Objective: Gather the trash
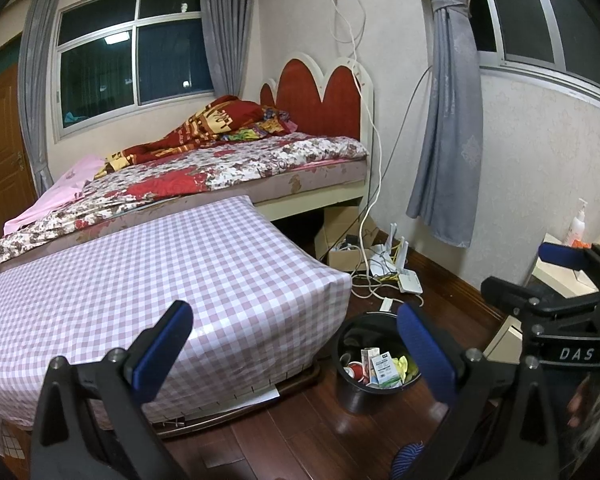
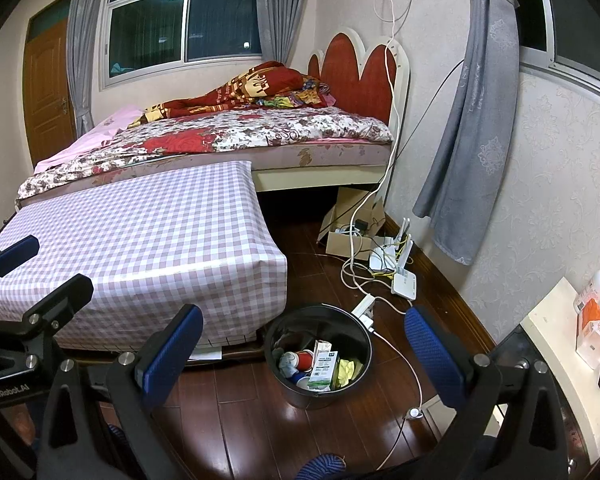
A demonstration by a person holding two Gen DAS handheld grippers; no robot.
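Observation:
A black round trash bin (image 1: 350,394) (image 2: 320,322) stands on the dark wood floor beside the checkered table. Inside it lie a white and green carton (image 1: 382,366) (image 2: 323,366), a red cup (image 2: 305,360), yellow wrappers (image 2: 350,370) and grey crumpled paper (image 2: 289,362). My left gripper (image 1: 294,344) is open and empty, held above the table's corner and the bin. My right gripper (image 2: 304,348) is also open and empty, with the bin seen between its blue-padded fingers (image 2: 432,352). Each gripper shows at the edge of the other's view.
A low table under a pink checkered cloth (image 1: 140,280) (image 2: 140,244) fills the left. Behind it is a bed (image 1: 228,164). Routers (image 2: 402,278), a power strip (image 2: 364,308), cables and a cardboard box (image 2: 350,240) litter the floor by the wall. A cream cabinet (image 2: 556,340) stands right.

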